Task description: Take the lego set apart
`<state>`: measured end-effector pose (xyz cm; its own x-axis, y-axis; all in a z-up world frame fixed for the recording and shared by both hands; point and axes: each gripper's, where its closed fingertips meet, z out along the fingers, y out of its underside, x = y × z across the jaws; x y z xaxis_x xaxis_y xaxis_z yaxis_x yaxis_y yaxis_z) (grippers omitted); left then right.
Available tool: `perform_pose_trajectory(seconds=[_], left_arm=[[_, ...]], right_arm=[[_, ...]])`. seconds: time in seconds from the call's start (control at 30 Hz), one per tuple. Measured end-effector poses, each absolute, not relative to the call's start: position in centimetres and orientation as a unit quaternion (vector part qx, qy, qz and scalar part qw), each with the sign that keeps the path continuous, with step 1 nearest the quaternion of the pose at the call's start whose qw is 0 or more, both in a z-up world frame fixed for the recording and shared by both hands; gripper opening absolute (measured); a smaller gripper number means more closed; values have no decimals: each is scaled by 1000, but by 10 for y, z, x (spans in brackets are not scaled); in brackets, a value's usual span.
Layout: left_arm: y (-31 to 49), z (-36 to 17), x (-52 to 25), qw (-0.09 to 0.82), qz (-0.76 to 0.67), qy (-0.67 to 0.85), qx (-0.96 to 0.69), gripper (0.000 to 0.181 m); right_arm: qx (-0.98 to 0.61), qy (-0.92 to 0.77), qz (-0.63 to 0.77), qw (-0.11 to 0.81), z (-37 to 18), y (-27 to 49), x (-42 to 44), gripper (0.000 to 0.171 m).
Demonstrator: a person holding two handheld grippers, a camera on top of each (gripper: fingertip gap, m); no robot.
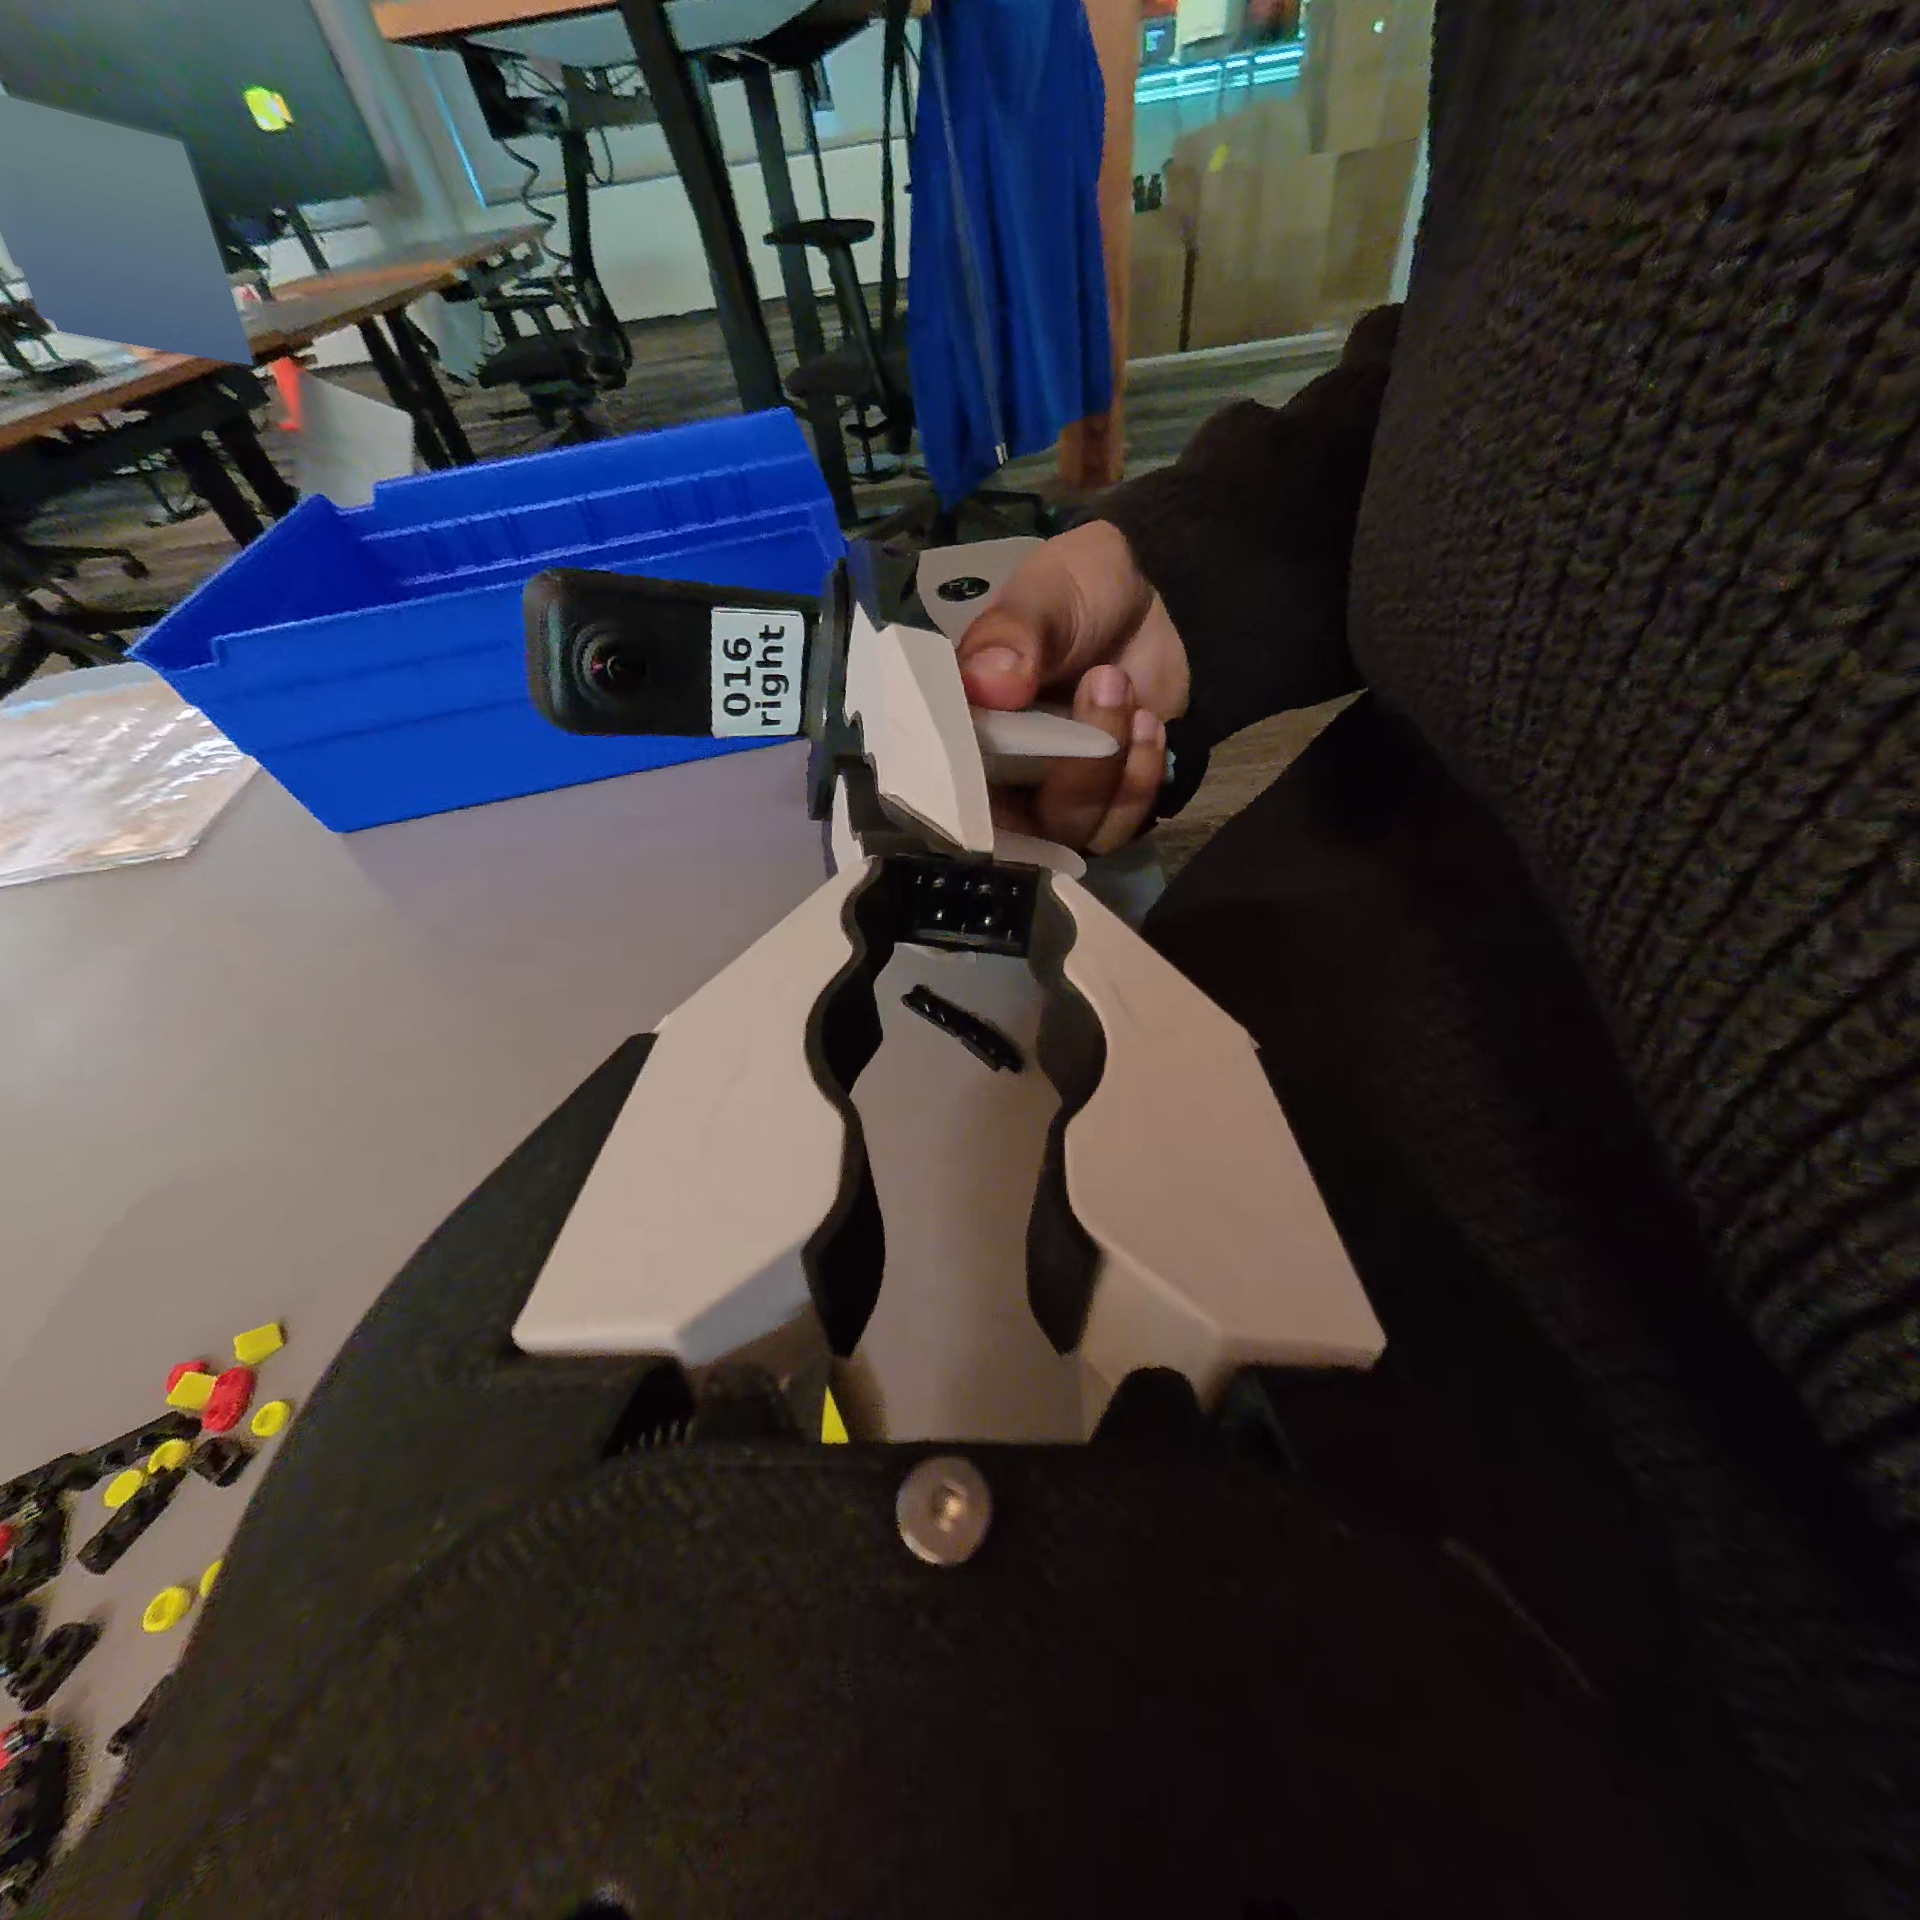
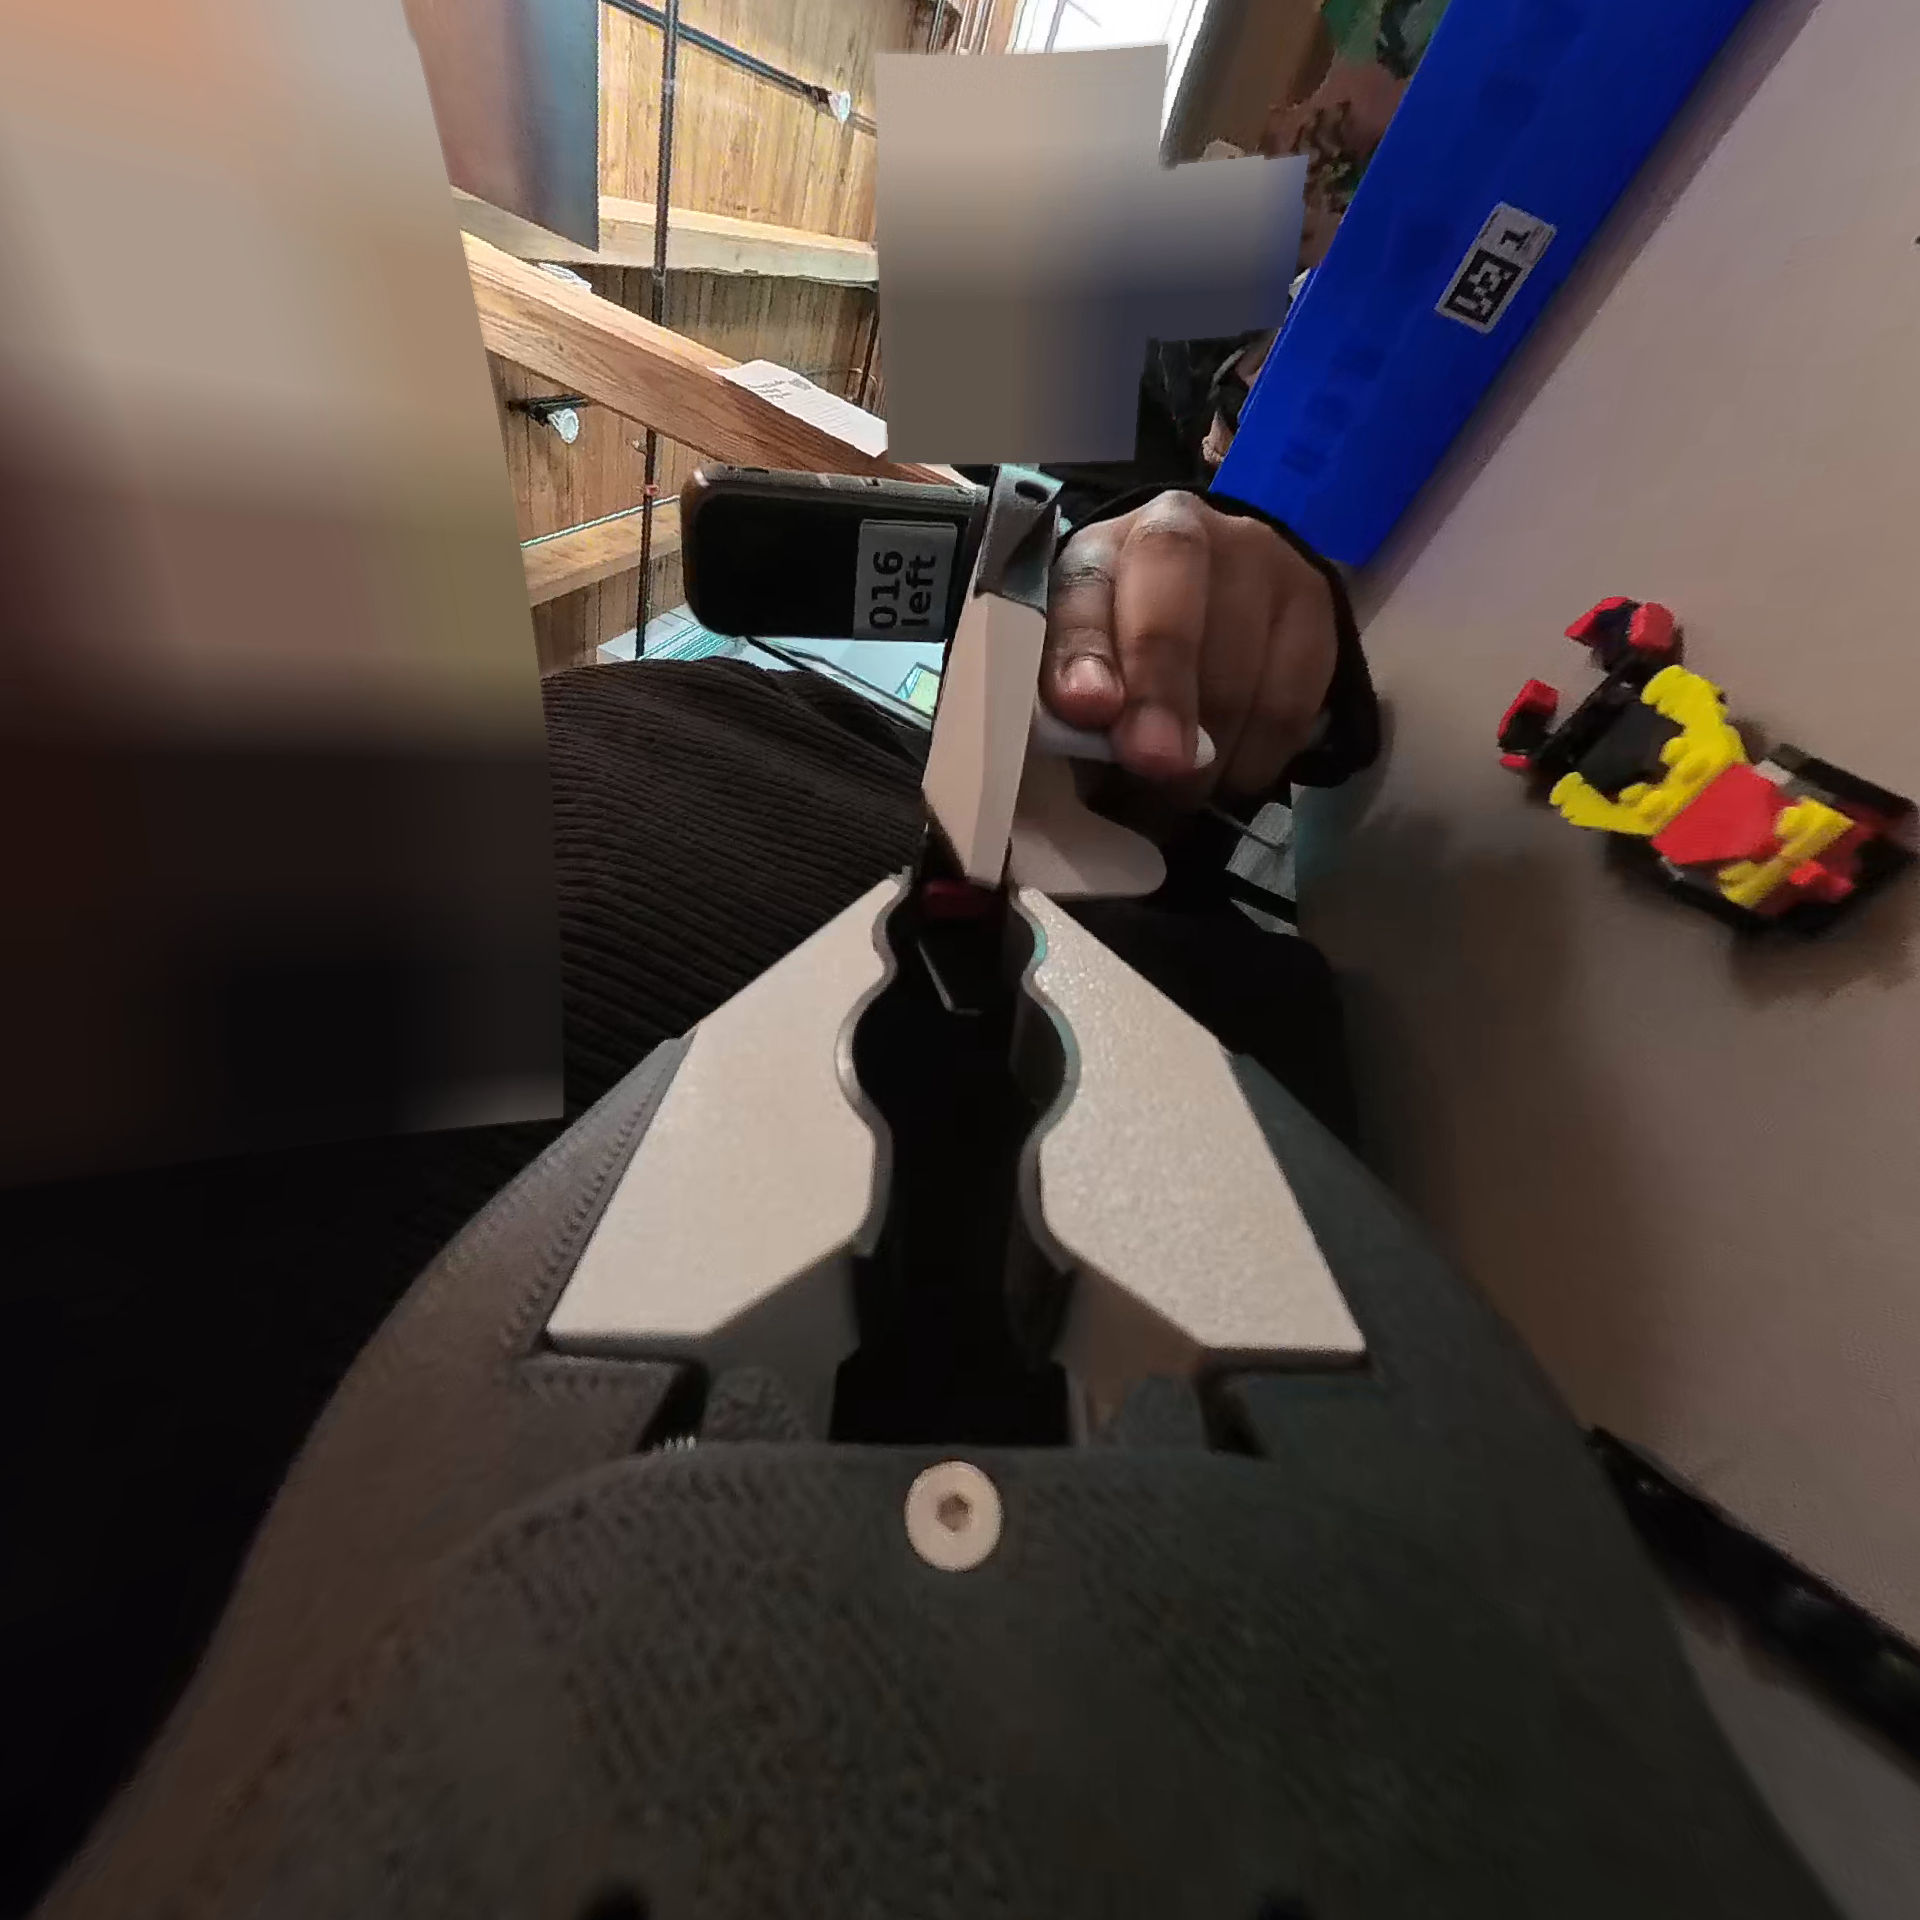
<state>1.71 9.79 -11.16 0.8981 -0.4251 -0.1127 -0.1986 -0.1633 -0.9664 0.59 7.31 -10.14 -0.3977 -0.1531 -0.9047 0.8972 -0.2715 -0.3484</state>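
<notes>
My left gripper [image 1: 956,899] and right gripper [image 2: 956,904] meet tip to tip above the table's near edge. Both are shut on one small black lego block [image 1: 961,909], which has a red part [image 2: 948,899]. The right gripper [image 1: 920,821] comes onto it from above in the left wrist view. The left gripper [image 2: 977,842] does the same in the right wrist view. A thin black plate [image 1: 961,1029] shows just under the block; I cannot tell if it is attached. The rest of the yellow, red and black lego model [image 2: 1683,774] lies on the table [image 2: 1662,468].
Several loose yellow, red and black pieces [image 1: 156,1455] lie scattered at the table's left. A blue bin [image 1: 468,644] stands behind the grippers and shows in the right wrist view [image 2: 1455,260]. A clear plastic bag [image 1: 94,769] lies left of it. The person's dark sweater [image 1: 1662,727] fills the right. Only a small space, under 4 cm, lies between the two pairs of fingers. Left tips and right tips are each some 12 cm from the thin black plate [image 1: 961,1029]. My right wrist view [image 2: 1756,1598] looks at it from another angle.
</notes>
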Motion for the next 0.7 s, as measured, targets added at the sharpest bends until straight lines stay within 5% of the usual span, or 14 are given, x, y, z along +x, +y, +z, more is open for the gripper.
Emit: perform_pose_trajectory(seconds=[0.1, 0.13, 0.23, 0.7], left_arm=[[96, -105, 15, 624, -100, 196, -749, 26], [91, -90, 3, 654, -111, 166, -729, 26], [86, -80, -31, 672, -97, 117, -725, 25], [87, -79, -36, 684, -141, 88, -710, 25]], right_arm=[[393, 458, -700, 382, -98, 77, 6, 15], [404, 426, -722, 366, -95, 97, -2, 2], [463, 471, -709, 248, -116, 131, -19, 1], [422, 529, -714, 178, -106, 109, -20, 1]])
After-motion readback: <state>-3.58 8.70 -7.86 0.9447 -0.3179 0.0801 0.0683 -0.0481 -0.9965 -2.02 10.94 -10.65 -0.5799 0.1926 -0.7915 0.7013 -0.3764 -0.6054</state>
